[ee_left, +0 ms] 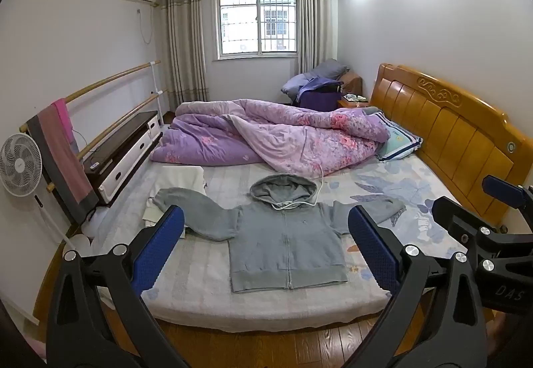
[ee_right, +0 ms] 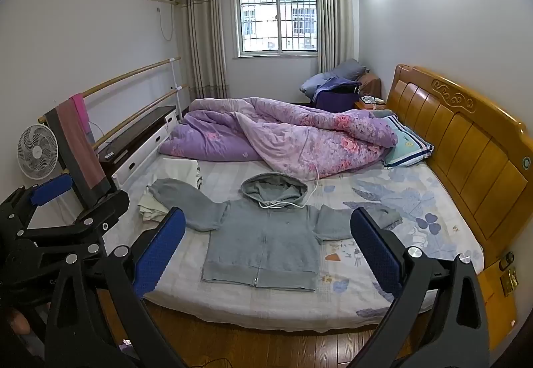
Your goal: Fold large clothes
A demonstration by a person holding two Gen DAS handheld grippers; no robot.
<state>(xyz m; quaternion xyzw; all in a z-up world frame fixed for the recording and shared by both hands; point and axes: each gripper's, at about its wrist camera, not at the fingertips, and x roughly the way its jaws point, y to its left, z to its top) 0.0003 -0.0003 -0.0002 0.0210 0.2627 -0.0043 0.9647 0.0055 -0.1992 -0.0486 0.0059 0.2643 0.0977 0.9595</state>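
Left gripper (ee_left: 266, 234) wide open, empty | right gripper (ee_right: 268, 233) wide open, empty | hoodie (ee_left: 286, 248) flat on bed (ee_left: 200, 294)

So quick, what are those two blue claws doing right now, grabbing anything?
Left gripper: open wide, holding nothing, short of the grey hoodie.
Right gripper: open wide, holding nothing too.

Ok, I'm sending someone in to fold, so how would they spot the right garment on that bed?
Start at the wooden headboard and look across the bed to its near edge. The grey hoodie lies flat there, zip up, sleeves spread. Unlike the purple quilt heaped behind it, it is plain grey with a white drawstring.
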